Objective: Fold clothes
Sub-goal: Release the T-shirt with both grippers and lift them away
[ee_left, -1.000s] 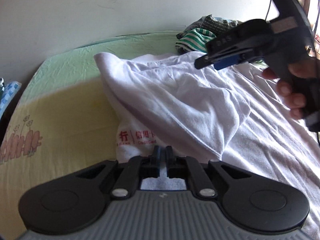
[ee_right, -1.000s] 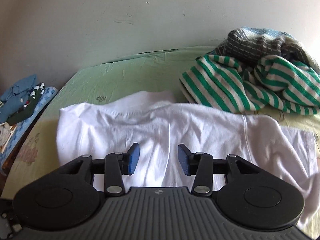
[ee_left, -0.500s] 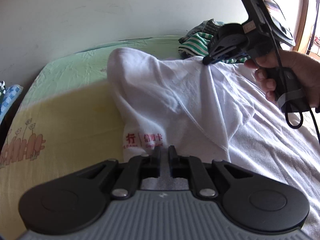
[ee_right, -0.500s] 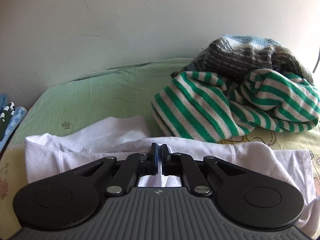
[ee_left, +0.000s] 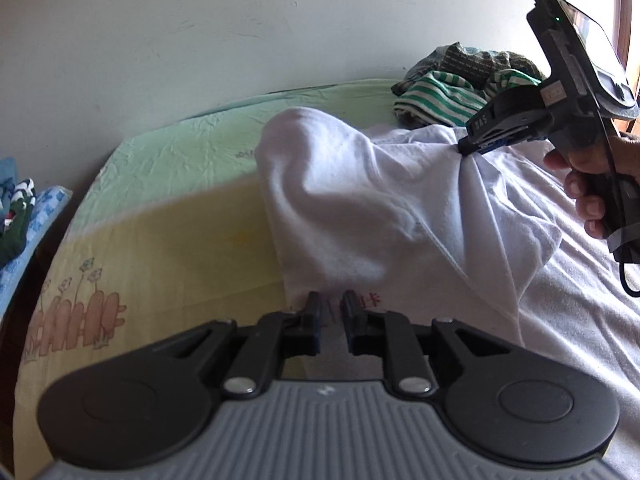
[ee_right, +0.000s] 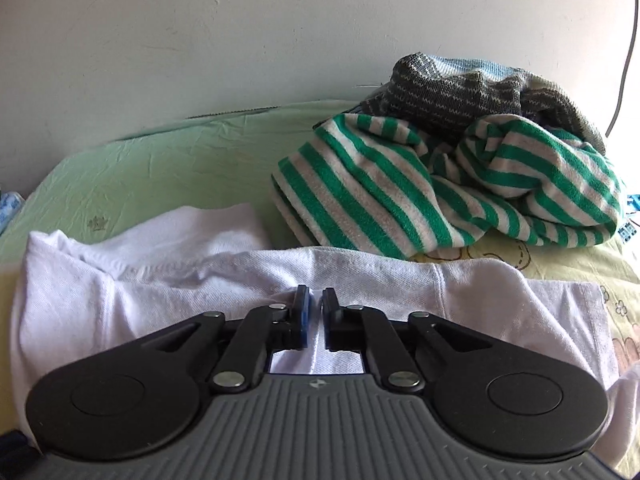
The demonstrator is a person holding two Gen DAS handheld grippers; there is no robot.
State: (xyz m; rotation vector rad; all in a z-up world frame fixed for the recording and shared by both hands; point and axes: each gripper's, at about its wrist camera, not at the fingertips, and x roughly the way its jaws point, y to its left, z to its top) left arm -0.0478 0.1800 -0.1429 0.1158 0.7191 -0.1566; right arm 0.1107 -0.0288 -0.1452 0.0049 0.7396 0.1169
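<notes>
The white T-shirt (ee_left: 372,208) lies on the bed sheet (ee_left: 168,208), in front of the heap of unfolded clothes that sits against the wall. Its left side is raised off the sheet and draped toward the middle, so a first lengthwise fold looks under way but not laid down; the rest of the shirt lies spread to the right, and nothing about it looks finished.

The left gripper (ee_left: 331,312) has its jaws nearly closed with a narrow gap, and white cloth bearing red print sits between and just beyond the tips; it appears to pinch the shirt's lower edge, though the contact itself is hard to confirm. The right gripper (ee_right: 315,308) likewise shows a slim gap with white fabric bunched between its fingers, and the left view shows its tips (ee_left: 474,146) drawing the cloth up into a peak, so it has hold of the shirt.

Still to come, by this reading: laying the raised side flat, folding the other side and then the length, and then the pile.

Only the left wrist view shows the person's right hand (ee_left: 592,196) on the handle and the lifted drape. Only the right wrist view shows the green-striped garment (ee_right: 440,184) and the grey knit (ee_right: 460,88) clearly, just behind the shirt.
</notes>
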